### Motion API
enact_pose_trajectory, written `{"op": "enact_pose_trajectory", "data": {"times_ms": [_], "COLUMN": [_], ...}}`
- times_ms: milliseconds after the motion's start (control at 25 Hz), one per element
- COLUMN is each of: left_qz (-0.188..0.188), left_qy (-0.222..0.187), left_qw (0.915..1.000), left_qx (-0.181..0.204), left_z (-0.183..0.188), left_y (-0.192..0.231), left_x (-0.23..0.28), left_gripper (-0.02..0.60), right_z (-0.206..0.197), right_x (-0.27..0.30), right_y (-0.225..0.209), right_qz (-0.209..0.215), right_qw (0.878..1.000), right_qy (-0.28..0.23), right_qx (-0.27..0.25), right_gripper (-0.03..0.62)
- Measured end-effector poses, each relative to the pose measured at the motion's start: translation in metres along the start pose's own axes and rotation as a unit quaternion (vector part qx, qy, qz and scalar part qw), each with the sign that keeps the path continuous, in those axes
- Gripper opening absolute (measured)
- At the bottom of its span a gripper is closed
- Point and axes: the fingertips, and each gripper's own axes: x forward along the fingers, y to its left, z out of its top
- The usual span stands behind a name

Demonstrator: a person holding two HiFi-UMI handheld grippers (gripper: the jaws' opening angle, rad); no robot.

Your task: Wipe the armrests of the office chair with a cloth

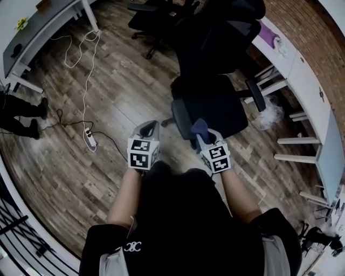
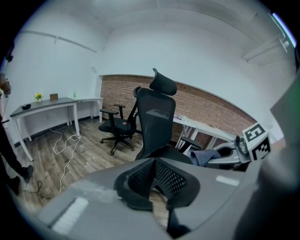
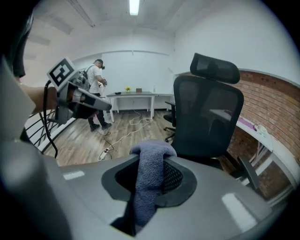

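Observation:
The black office chair [image 1: 213, 105] stands right in front of me, its seat just beyond both grippers. One armrest [image 1: 256, 94] sticks out on its right side, and in the right gripper view that armrest [image 3: 246, 171] sits low at the right. My right gripper [image 1: 200, 131] is shut on a blue-grey cloth [image 3: 150, 173], which bunches over the jaws near the seat's front edge. My left gripper [image 1: 146, 131] hovers over the floor to the left of the chair, its jaws together with nothing in them. In the left gripper view the chair [image 2: 157, 122] stands upright ahead, and the cloth [image 2: 208, 155] shows at the right.
A second black chair [image 1: 153, 16] stands farther back. White desks run along the left [image 1: 38, 32] and the right brick wall [image 1: 302, 81]. A power strip [image 1: 90, 139] and cable lie on the wood floor at the left. A person [image 3: 96, 93] stands by the far desk.

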Motion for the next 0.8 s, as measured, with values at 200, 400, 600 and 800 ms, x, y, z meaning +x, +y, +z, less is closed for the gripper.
{"op": "enact_pose_trajectory", "data": {"times_ms": [200,400,600,800], "left_qz": [-0.027,-0.049,-0.055,-0.052], "left_qy": [0.026,0.055,0.076,0.096], "left_qw": [0.9992,0.9972,0.9955,0.9938], "left_qx": [-0.008,-0.014,-0.012,-0.022], "left_z": [-0.012,-0.026,-0.033,-0.047], "left_y": [0.015,0.010,0.006,0.003], "left_x": [0.016,0.031,0.047,0.053], "left_gripper": [0.005,0.005,0.005,0.005], "right_z": [-0.026,-0.070,-0.115,-0.139], "right_x": [0.030,0.050,0.069,0.086], "right_y": [-0.003,0.004,-0.012,-0.012], "right_qz": [0.013,0.047,0.054,0.077], "right_qw": [0.999,0.992,0.982,0.974], "right_qy": [0.043,0.114,0.177,0.213], "right_qx": [0.022,-0.002,-0.021,-0.023], "right_gripper": [0.075,0.075,0.075,0.075]}}
